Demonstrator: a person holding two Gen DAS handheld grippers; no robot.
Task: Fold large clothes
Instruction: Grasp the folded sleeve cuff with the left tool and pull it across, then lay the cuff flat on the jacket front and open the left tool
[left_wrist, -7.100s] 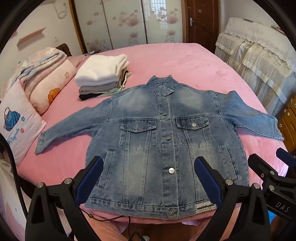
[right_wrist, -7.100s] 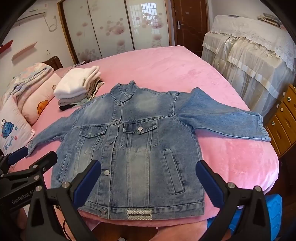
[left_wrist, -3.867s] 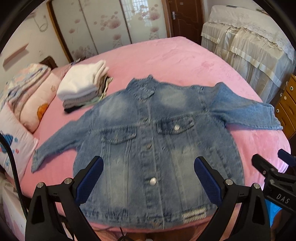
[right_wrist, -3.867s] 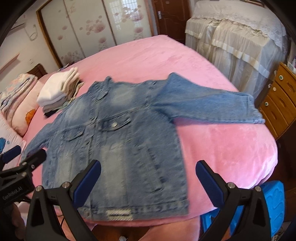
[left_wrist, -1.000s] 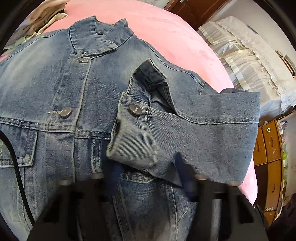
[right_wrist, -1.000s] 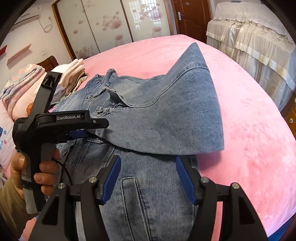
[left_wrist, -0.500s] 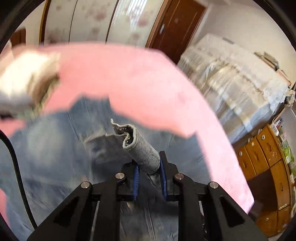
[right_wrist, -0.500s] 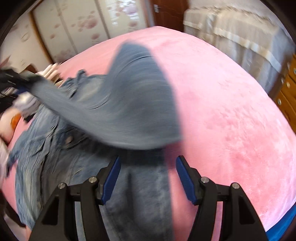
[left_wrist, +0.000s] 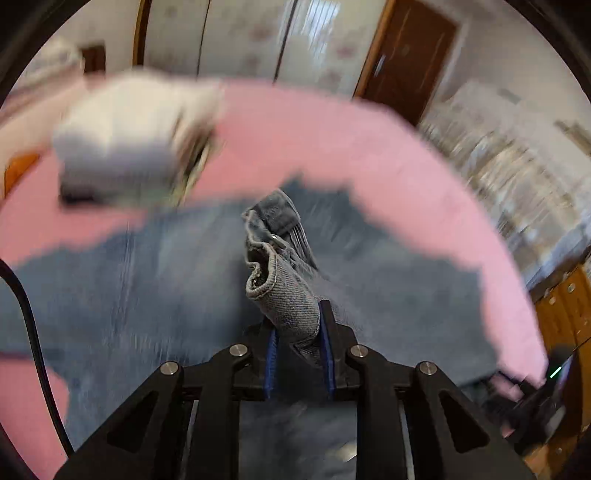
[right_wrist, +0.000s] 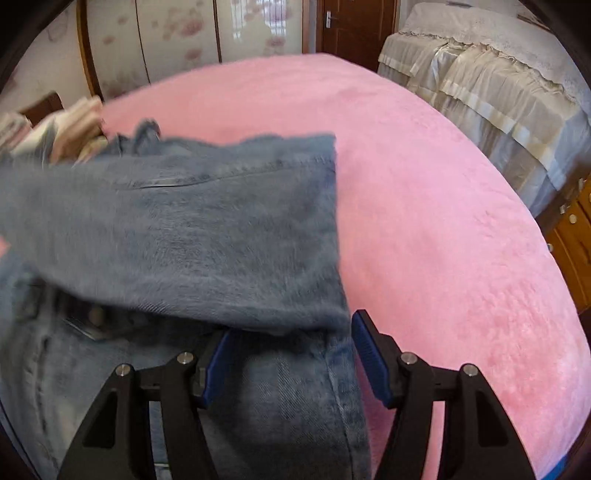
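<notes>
Here the pink bed (right_wrist: 424, 192) fills most of both views, and the denim jacket (right_wrist: 277, 406) lies on it across the lower left of the right wrist view. Its sleeve (right_wrist: 184, 229) is folded over the front, running from the left edge to a straight fold at centre frame. A stack of folded clothes (left_wrist: 122, 147) sits on the bed at the upper left, heavily blurred in the left wrist view. A covered piece of furniture (right_wrist: 498, 85) stands at the upper right, a wooden dresser (right_wrist: 576, 229) at the right edge.

The left gripper (left_wrist: 299, 354) is clamped on the cuff (left_wrist: 280, 291), which sticks up from between the pads at centre frame. The right gripper (right_wrist: 291, 362) stands apart over the jacket's side edge, its pads not pressing the cloth.

Most of the left wrist view is smeared; the jacket's buttons and pockets cannot be made out there.
</notes>
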